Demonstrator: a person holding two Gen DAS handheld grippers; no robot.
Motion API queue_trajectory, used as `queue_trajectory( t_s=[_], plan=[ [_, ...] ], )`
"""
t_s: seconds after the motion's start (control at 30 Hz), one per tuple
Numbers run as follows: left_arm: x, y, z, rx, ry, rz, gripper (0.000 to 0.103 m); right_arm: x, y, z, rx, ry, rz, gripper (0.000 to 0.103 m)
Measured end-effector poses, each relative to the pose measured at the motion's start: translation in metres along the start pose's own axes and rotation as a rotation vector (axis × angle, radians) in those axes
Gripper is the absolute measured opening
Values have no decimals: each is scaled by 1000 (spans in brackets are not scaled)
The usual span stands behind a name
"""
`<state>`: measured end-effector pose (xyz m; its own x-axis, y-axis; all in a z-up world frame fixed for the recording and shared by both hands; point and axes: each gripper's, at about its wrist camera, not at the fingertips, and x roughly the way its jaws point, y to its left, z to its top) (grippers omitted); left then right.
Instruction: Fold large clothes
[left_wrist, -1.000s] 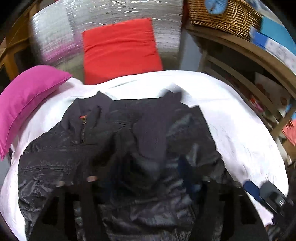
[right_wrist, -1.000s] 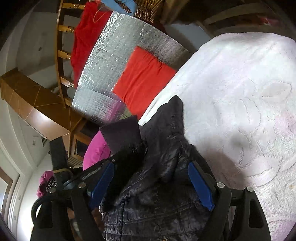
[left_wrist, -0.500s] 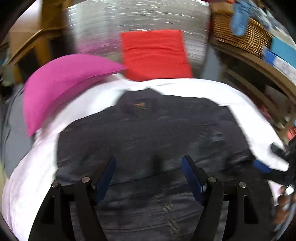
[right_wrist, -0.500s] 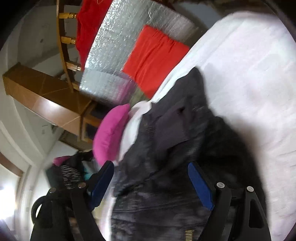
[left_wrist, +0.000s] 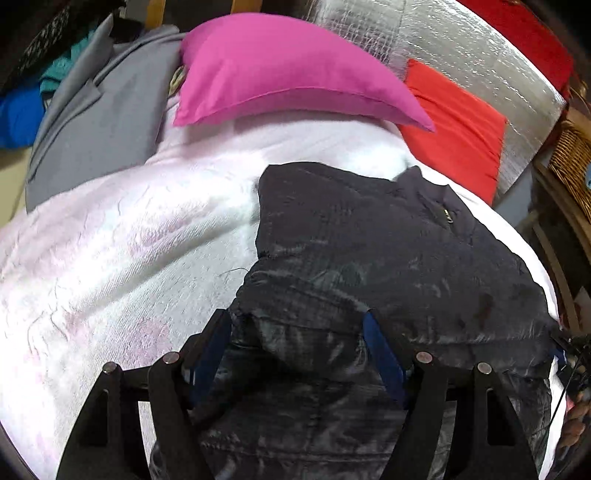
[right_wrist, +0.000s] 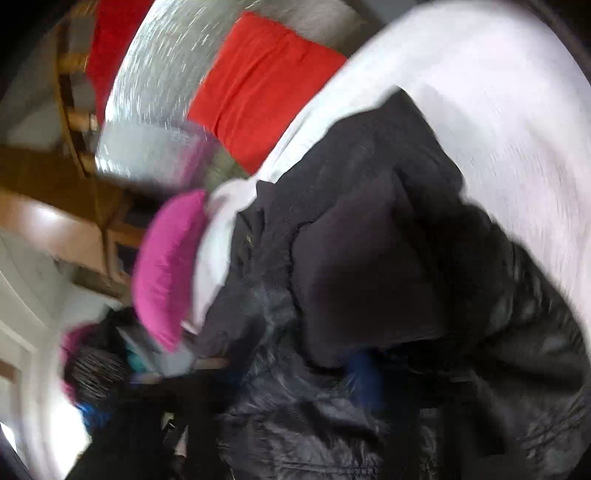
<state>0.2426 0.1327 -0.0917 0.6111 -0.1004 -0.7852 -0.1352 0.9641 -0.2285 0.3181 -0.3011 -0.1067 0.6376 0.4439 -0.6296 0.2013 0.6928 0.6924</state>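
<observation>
**Dark jacket half-folded on a white bed**

A black jacket lies on a bed w/ a nubbly white cover, near a pink pillow & a red cushion. Left tongs stand apart, astride the jacket's near edge, pads not pressing. Right tongs have just been closing; blur hides what they pinch, prob. jacket cloth. The shell looks thin, shiny, slippery, soft & light; ribbed collar is matte. Best grip: hem corners or seams.

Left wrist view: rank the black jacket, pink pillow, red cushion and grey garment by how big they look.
1. Black jacket
2. Pink pillow
3. Grey garment and red cushion: look alike, not ranked.
</observation>
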Motion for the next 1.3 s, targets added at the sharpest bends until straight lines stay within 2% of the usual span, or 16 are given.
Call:
queue_trajectory(
  t_s=[0.1, 0.17, 0.23, 0.33, 0.4, 0.43, 0.47, 0.5, 0.53, 0.6, 0.77, 0.83, 0.93, 1.03, 1.13, 1.3],
  plan=[
    [-1, 3, 1, -6, -15, -13, 75, -37, 63, 9, -265, -129, -76, 12],
    [-6, 0, 4, 8, -41, -19, 75, -52, 79, 9, -356, -193, -131, 12],
    [-9, -5, 7, 17, -60, -33, 75, -44, 70, 12, -356, -177, -179, 12],
    [-5, -23, 9, 52, -61, -40, 75, 4, 24, 5, -301, -77, -277, 16],
    [8, -37, 9, 95, -35, -15, 75, 23, 2, 0, -253, 2, -269, 19],
    [23, -45, 8, 133, 17, 39, 75, 21, -2, -1, -242, -13, -250, 21],
    [33, -50, 7, 163, 44, 82, 75, 13, -3, -1, -227, -34, -228, 25],
    [38, -54, 7, 185, 46, 105, 75, 6, -2, 0, -217, -37, -214, 36],
    [39, -58, 7, 217, 35, 130, 75, -2, 0, 1, -217, -45, -207, 53],
    [33, -61, 9, 225, 26, 139, 75, -17, 8, 1, -223, -83, -210, 66],
    [2, -82, 14, 244, -79, 93, 75, -53, 50, 0, -288, -223, -150, 66],
    [2, -97, 14, 281, -88, 75, 75, -38, 72, -3, -369, -199, -121, 69],
    [16, -119, 9, 329, -69, 77, 75, -2, 89, -10, -447, -130, -137, 69],
    [36, -130, 2, 370, -42, 114, 75, 43, 99, -19, -554, -70, -231, 69],
    [48, -131, -10, 410, -26, 158, 75, 65, 87, -33, -620, -21, -365, 69],
    [58, -128, -17, 424, -38, 175, 84, 74, 75, -48, -678, -12, -424, 69]
  ],
)
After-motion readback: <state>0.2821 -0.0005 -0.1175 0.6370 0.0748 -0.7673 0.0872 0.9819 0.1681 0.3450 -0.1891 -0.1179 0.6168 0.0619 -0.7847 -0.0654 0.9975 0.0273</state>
